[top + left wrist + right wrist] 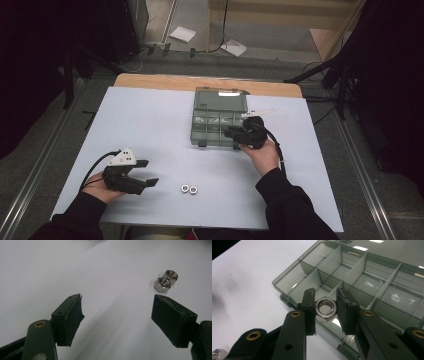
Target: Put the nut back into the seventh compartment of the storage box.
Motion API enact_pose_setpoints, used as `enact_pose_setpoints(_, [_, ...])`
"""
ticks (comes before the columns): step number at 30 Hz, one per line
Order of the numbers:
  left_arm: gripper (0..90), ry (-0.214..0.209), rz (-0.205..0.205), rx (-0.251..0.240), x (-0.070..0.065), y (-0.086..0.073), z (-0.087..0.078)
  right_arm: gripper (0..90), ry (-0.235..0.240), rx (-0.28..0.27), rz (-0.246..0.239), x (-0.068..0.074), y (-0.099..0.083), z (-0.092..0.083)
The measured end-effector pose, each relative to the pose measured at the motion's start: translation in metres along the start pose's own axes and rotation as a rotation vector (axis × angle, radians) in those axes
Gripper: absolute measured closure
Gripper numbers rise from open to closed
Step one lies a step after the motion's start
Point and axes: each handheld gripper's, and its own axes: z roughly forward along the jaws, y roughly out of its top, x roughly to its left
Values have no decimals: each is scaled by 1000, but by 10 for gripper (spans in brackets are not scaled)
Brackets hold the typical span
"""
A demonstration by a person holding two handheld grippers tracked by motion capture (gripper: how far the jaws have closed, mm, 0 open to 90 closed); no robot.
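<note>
Right claw (325,307) clamped on a steel nut (326,307), pads pressing its two flat sides, bore facing the camera. Held just above the near edge of the box (372,282), over the front row of compartments. In the high view, right claw (239,132) at the box's (218,117) near right corner, hand and dark sleeve trailing back toward the counter's (150,120) front edge.

Box itself: smoky clear plastic, split by thin dividers into several compartments, lid open and lying flat beyond.

Left claw (117,317) spread wide, nothing between the pads, hovering low over bare white counter (50,270). Well left of the box and nearer the front edge in the high view, left claw (144,172) pointing right, grey plate on top.

Two more nuts (165,280) side by side, touching, just beyond the left claw's right pad. Seen from above, the pair (189,189) lying in front of the box, between the two hands.
</note>
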Motion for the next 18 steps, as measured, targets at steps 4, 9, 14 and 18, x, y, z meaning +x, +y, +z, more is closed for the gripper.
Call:
enact_pose_setpoints(4, [240, -1, -1, 2, 0, 0, 0, 716, -14, 6, 11, -4, 1, 3])
enact_pose_setpoints(9, [240, 1, -1, 1, 0, 0, 1, 716, -30, 1, 16, -9, 1, 6])
enact_pose_setpoints(14, [240, 0, -1, 2, 0, -1, 0, 716, -49, 7, 21, -13, 0, 11])
enact_pose_setpoints(18, [240, 0, 0, 2, -1, -1, 1, 715, -58, 12, 32, -15, -1, 14])
